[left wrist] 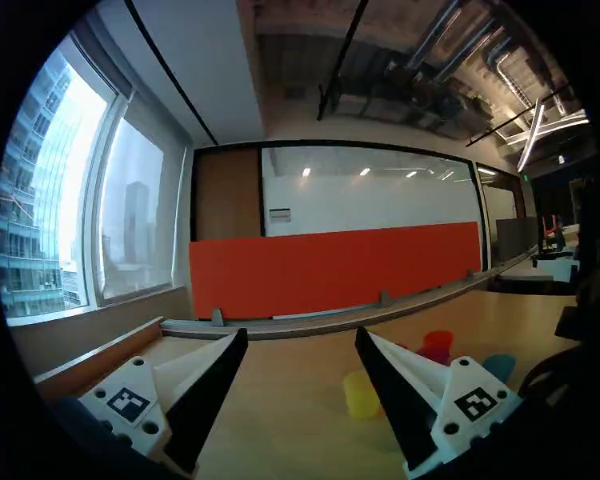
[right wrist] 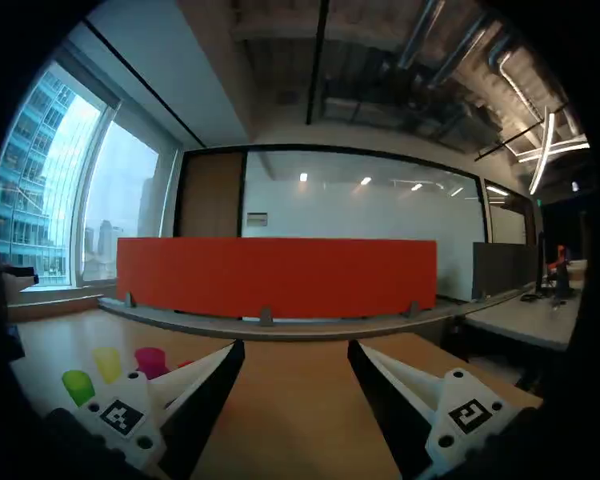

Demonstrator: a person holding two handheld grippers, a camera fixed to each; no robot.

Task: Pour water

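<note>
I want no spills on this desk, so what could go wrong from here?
First, the yellow cup, red cup and teal cup stand close together ahead of the open left gripper, so reaching for one might knock a neighbour. Second, the magenta cup appears close beside a finger of the open right gripper; a small sideways move could tip it.

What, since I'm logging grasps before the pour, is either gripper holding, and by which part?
Nothing is held. The left gripper and the right gripper are both open and touching nothing; the cups stand apart on the table.
</note>
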